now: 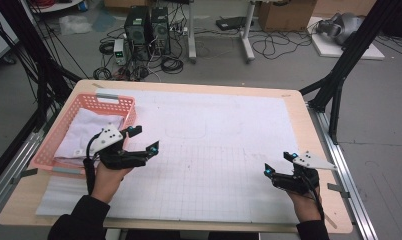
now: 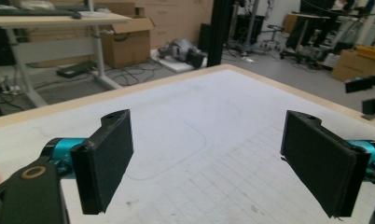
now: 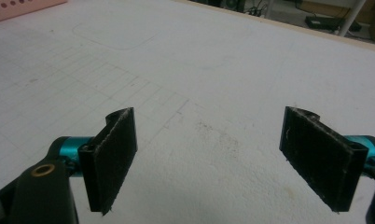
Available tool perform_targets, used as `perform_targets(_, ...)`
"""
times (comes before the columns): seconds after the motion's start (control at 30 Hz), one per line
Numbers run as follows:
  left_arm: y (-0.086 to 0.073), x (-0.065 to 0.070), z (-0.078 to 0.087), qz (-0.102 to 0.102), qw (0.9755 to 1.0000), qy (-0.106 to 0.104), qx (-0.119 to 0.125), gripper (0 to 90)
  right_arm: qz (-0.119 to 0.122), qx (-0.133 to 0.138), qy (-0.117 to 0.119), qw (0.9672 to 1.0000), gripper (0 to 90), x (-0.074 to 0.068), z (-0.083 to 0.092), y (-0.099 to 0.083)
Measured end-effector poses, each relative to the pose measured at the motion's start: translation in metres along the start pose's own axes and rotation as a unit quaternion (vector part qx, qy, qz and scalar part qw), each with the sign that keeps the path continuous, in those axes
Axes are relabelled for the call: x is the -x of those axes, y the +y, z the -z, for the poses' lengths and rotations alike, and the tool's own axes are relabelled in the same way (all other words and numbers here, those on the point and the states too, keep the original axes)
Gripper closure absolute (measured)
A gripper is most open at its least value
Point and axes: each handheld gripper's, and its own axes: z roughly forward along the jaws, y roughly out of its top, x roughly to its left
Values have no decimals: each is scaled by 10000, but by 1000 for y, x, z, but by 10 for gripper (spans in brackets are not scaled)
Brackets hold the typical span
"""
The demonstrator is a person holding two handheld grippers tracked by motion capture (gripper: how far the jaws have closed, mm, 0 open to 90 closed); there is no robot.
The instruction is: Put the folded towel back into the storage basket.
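Note:
My left gripper (image 1: 144, 139) hovers just right of a pink basket (image 1: 120, 104) that holds a folded white cloth (image 1: 84, 134). Its jaws stand wide apart with nothing between them, as its own view confirms (image 2: 209, 168). My right gripper (image 1: 279, 163) rests near the table's front right corner, open and empty; in its own view (image 3: 209, 158) the jaws frame bare white gridded mat (image 3: 185, 70). A corner of the pink basket (image 3: 22, 8) shows at the top left of that view. The right gripper's blue-tipped jaws (image 2: 365, 93) appear far off at the left gripper view's right edge.
A white gridded mat (image 1: 214, 145) covers most of the wooden table (image 1: 299, 107). Black frame posts (image 1: 339, 75) stand at the table's right and left sides. Beyond the far edge lie computer towers (image 1: 148, 30), cables and cardboard boxes on the floor.

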Motion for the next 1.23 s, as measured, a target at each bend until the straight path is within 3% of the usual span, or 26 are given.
perform_targets(0.13,-16,14,-9,-41,9997,-244,-67,175,-14,20,-24,10000,178,0,1,0)
perform_targets(0.4,-35,29,-18,-134,9988,-430,-202,175,-32,17,-38,10000,178,-1,2,0)
perform_targets(1.23,-47,26,-23,-85,9984,-382,-403,176,-53,47,8,10000,178,-1,0,-1)
